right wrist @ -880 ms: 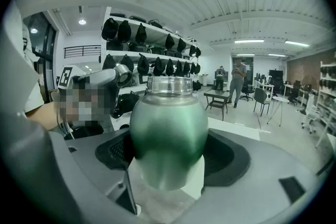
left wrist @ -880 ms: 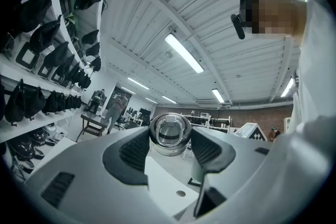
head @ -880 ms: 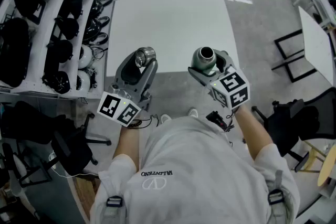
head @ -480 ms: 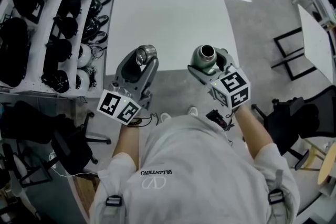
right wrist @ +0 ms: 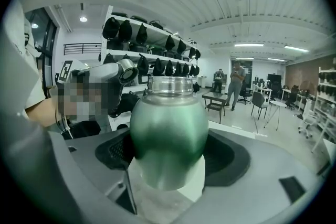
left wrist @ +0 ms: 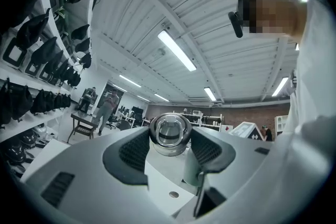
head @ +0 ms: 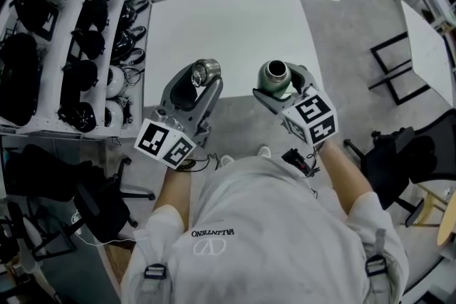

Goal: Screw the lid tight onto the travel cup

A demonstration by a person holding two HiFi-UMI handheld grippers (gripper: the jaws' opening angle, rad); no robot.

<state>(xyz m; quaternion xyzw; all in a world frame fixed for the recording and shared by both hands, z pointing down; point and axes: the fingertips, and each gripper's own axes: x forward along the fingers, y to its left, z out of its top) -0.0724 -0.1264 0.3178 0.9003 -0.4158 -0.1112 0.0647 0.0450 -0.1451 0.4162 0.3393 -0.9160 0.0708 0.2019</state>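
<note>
Left claw (head: 204, 80) clenched on lid (left wrist: 169, 132); right claw (head: 282, 85) clenched on travel cup (right wrist: 168, 123). The two are held apart. Seat lid square on the cup before twisting, or it may cross-thread.

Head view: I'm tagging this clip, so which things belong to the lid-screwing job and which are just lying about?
In the job:
lid, held in the left hand-held gripper
green travel cup, held in the right hand-held gripper

Lying about:
white table
shelves of dark gear
</note>
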